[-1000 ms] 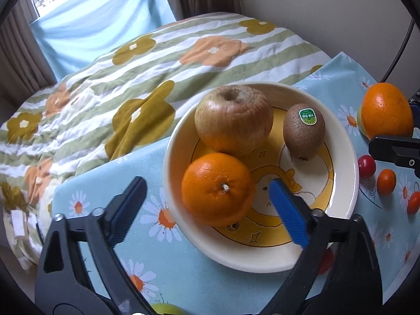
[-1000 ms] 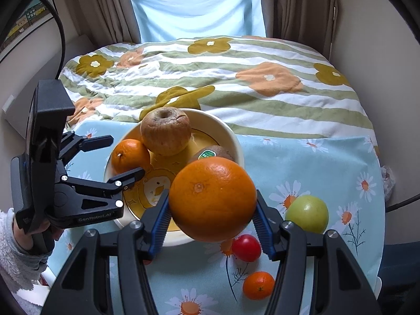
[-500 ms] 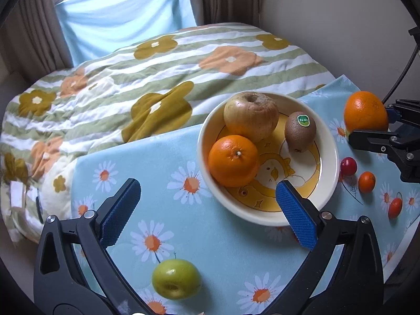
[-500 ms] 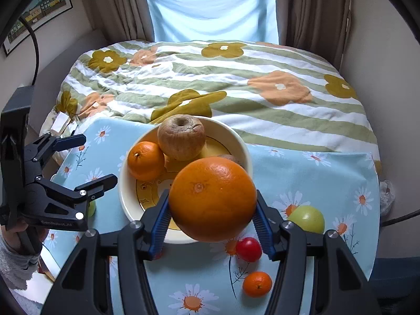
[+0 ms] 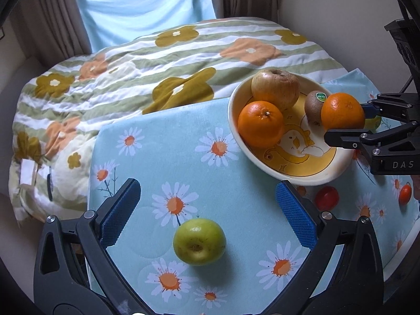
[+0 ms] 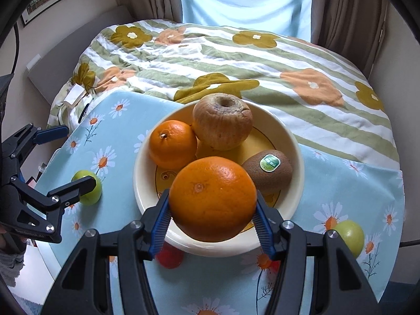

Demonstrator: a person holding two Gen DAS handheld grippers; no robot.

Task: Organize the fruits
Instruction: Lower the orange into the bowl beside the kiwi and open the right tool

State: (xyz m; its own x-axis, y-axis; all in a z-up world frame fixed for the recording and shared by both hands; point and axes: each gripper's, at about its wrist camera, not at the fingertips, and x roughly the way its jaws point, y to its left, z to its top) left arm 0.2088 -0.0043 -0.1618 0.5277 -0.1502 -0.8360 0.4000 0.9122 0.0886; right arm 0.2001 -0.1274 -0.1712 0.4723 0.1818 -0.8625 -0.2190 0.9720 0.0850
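Observation:
A cream bowl [image 5: 236,120] [image 6: 295,141] on the daisy cloth holds a brownish apple [image 5: 275,88] [image 6: 221,120], a small orange [image 5: 260,124] [image 6: 172,144] and a kiwi [image 5: 313,106] [image 6: 270,172]. My right gripper [image 6: 212,215] is shut on a large orange [image 6: 212,198] [image 5: 342,111] and holds it over the bowl's near rim. My left gripper [image 5: 207,215] is open and empty, with a green apple [image 5: 199,241] [image 6: 90,189] lying between and just below its fingers.
A second green apple [image 6: 349,233] lies right of the bowl. Red cherry tomatoes [image 5: 326,198] [image 6: 169,257] and one more [image 5: 404,193] lie by the bowl's near side. A striped flowered quilt [image 5: 157,60] covers the far half of the surface.
My left gripper has pulled back from the bowl toward the green apple. My right gripper has carried the large orange forward over the bowl's rim.

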